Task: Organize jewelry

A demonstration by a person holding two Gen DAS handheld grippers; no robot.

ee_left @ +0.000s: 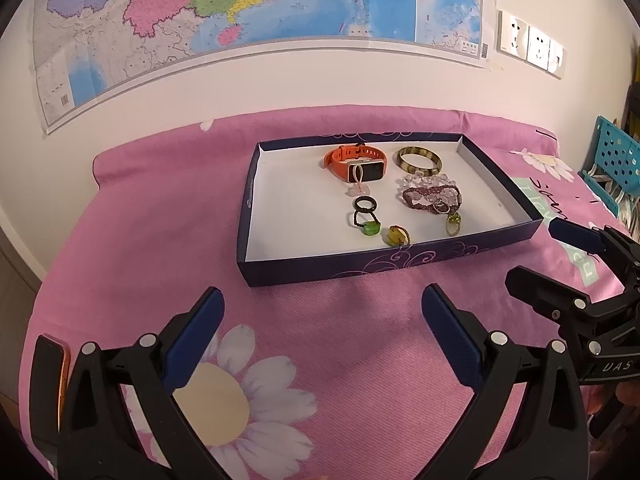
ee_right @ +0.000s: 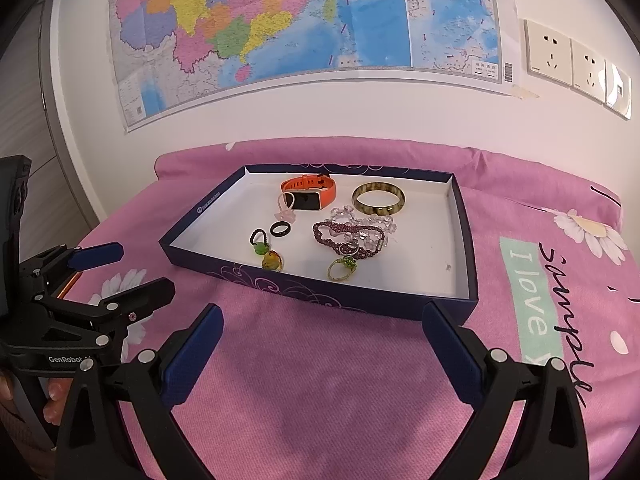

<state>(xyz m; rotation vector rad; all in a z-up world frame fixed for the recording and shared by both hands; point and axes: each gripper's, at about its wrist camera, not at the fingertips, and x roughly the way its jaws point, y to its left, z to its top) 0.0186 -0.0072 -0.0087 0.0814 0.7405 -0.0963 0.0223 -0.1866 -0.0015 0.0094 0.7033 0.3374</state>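
Observation:
A shallow dark blue box lid (ee_left: 360, 270) (ee_right: 320, 294) with a white inside lies on the pink bedspread. In it are an orange smartwatch (ee_left: 356, 162) (ee_right: 310, 192), a brown-green bangle (ee_left: 419, 159) (ee_right: 378, 199), a purple bead bracelet over clear beads (ee_left: 430, 196) (ee_right: 350, 236), a black ring (ee_left: 365, 203) (ee_right: 279, 228) and several small green and amber rings (ee_left: 396, 236) (ee_right: 271, 260). My left gripper (ee_left: 322, 300) (ee_right: 138, 270) is open and empty, in front of the box. My right gripper (ee_right: 322, 316) (ee_left: 534, 252) is open and empty, just right of the left one.
A map (ee_left: 240, 8) and wall sockets (ee_right: 576, 66) hang on the wall behind the bed. A teal perforated basket (ee_left: 612, 164) stands at the right edge. A phone with an orange edge (ee_left: 52, 384) is at the far left of the left wrist view.

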